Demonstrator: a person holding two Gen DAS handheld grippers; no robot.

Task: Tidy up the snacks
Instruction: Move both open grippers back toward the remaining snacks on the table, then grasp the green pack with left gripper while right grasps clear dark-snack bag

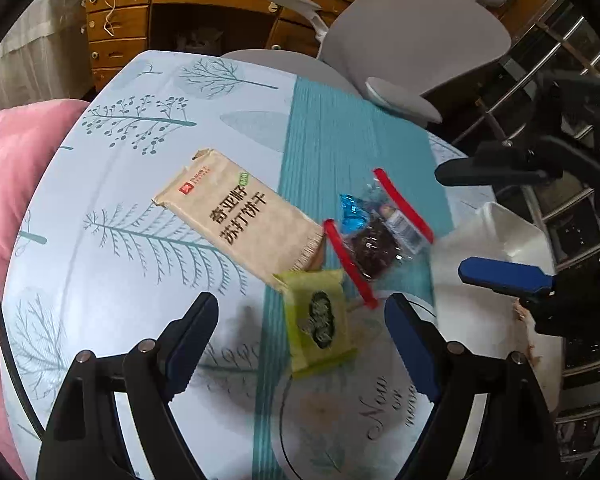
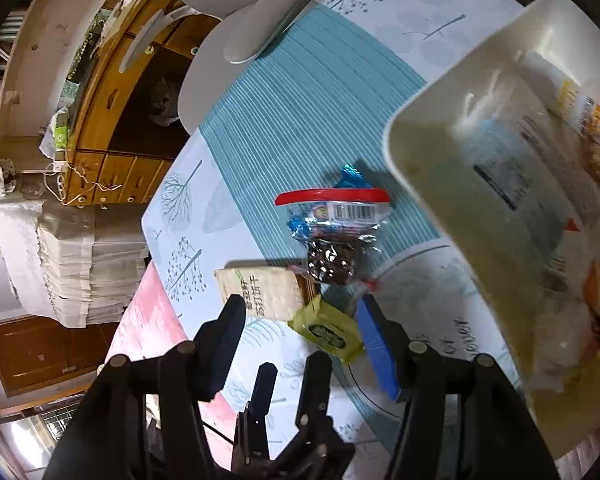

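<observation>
Left wrist view: left gripper and right gripper both agape, empty. Risk: jaws straddling green packet low-centre nudge neighbouring cracker pack, or slip off glossy wrapper.

a wooden desk with drawers and a grey chair stand beyond the table.

Bare tablecloth lies open left of the cracker pack, right out to the pink cushion at the table's edge. On the pack's other side it is crowded: the green packet touches its near end, the red-edged clear bag sits just beside it, and the white bin walls off the cloth beyond that bag. Past the pack's far end the cloth is free up to the grey chair.
</observation>
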